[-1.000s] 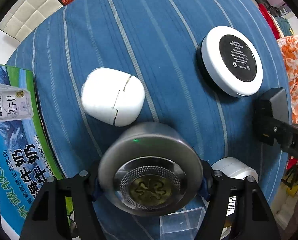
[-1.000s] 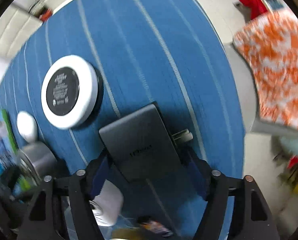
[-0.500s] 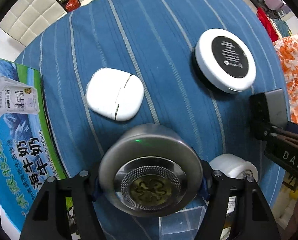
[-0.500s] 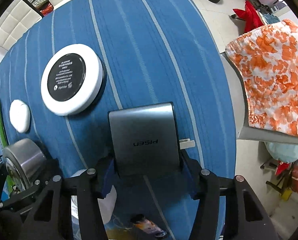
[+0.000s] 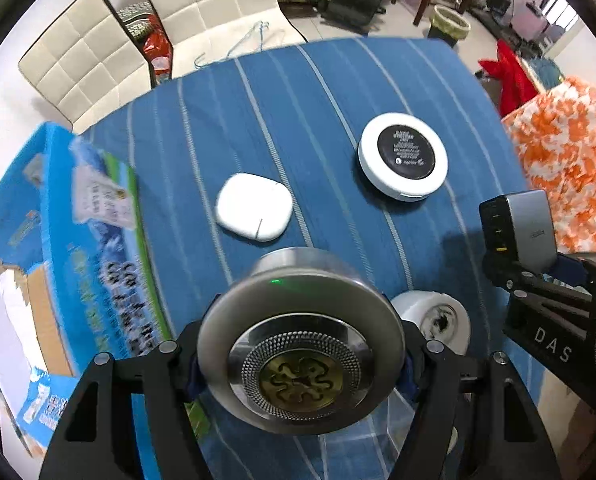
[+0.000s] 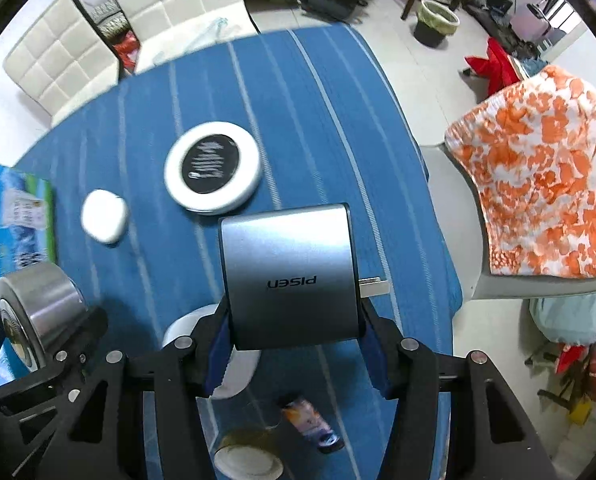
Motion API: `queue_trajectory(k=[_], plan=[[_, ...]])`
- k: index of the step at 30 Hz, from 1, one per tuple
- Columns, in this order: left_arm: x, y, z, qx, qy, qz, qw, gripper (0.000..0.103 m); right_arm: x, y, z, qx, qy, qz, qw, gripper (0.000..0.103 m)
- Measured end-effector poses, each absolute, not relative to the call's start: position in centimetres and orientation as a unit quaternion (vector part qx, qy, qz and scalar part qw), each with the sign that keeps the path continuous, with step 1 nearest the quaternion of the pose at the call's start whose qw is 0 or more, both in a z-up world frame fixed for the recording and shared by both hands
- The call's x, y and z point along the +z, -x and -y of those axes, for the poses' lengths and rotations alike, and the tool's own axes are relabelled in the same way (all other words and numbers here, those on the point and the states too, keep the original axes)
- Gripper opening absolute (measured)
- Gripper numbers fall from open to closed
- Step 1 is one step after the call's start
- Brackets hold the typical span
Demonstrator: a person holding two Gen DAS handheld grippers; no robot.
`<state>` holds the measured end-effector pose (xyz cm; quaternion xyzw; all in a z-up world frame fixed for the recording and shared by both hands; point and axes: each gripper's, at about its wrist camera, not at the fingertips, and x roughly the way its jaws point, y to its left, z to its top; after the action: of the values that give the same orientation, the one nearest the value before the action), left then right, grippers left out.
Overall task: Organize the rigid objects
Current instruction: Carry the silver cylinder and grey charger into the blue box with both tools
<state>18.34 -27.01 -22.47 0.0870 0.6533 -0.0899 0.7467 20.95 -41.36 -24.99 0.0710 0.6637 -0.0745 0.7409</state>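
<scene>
My left gripper (image 5: 299, 360) is shut on a round silver metal tin (image 5: 299, 344) with a mesh and brass emblem face, held above the blue striped table (image 5: 298, 100); it also shows in the right wrist view (image 6: 38, 308). My right gripper (image 6: 294, 340) is shut on a grey PISEN charger block (image 6: 290, 272) with its plug prongs to the right, also lifted; it shows in the left wrist view (image 5: 521, 228). A white rounded case (image 5: 254, 212) and a round white compact with a black label (image 5: 403, 156) lie on the cloth.
A blue milk carton box (image 5: 58, 240) lies at the table's left. A white roll (image 5: 437, 316), a clear container (image 6: 254, 452) and a small tube (image 6: 311, 424) sit near the front edge. White chairs (image 5: 118, 40) stand behind; an orange-patterned cloth (image 6: 537, 184) covers a chair at right.
Both grippers have risen and pulled back with their objects, so more of the table, chairs and room is in view. The case and compact have not moved.
</scene>
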Motion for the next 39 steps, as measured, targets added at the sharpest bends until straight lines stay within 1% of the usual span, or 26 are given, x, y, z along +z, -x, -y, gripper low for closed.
queue_trajectory(k=[3, 5, 7, 13, 14, 20, 26, 32, 39], plan=[[-20.3, -17.0, 26.1, -0.087, -0.076, -0.642, 0.758, 0.069, -22.6, -20.3, 39.8, -0.058, -0.075, -0.65, 0.754, 0.058], [-19.5, -17.4, 24.8, -0.086, -0.069, -0.635, 0.765, 0.069, -21.1, -19.9, 38.7, -0.049, -0.074, -0.641, 0.762, 0.058], [-18.1, -17.6, 22.1, -0.085, -0.062, -0.626, 0.773, 0.069, -19.4, -19.5, 37.1, -0.039, -0.074, -0.631, 0.772, 0.058], [-14.0, -17.9, 17.3, -0.069, -0.048, -0.602, 0.794, 0.069, -15.0, -18.8, 31.3, -0.005, -0.076, -0.609, 0.79, 0.058], [-14.3, -18.1, 18.0, -0.067, -0.046, -0.6, 0.796, 0.069, -14.5, -18.7, 30.4, 0.0, -0.076, -0.606, 0.792, 0.058], [-12.3, -17.4, 11.2, -0.055, -0.03, -0.592, 0.803, 0.069, -12.9, -19.9, 22.3, 0.038, -0.079, -0.603, 0.793, 0.058], [-13.1, -18.3, 3.6, -0.019, -0.015, -0.596, 0.803, 0.069, -15.2, -23.3, 14.4, 0.07, -0.097, -0.626, 0.771, 0.058], [-16.0, -19.7, -1.8, 0.003, -0.012, -0.612, 0.791, 0.069, -21.5, -27.9, 8.0, 0.073, -0.087, -0.671, 0.733, 0.058], [-21.6, -21.9, -5.9, 0.016, -0.001, -0.645, 0.764, 0.069, -29.2, -31.4, 3.7, 0.047, -0.043, -0.709, 0.703, 0.058]])
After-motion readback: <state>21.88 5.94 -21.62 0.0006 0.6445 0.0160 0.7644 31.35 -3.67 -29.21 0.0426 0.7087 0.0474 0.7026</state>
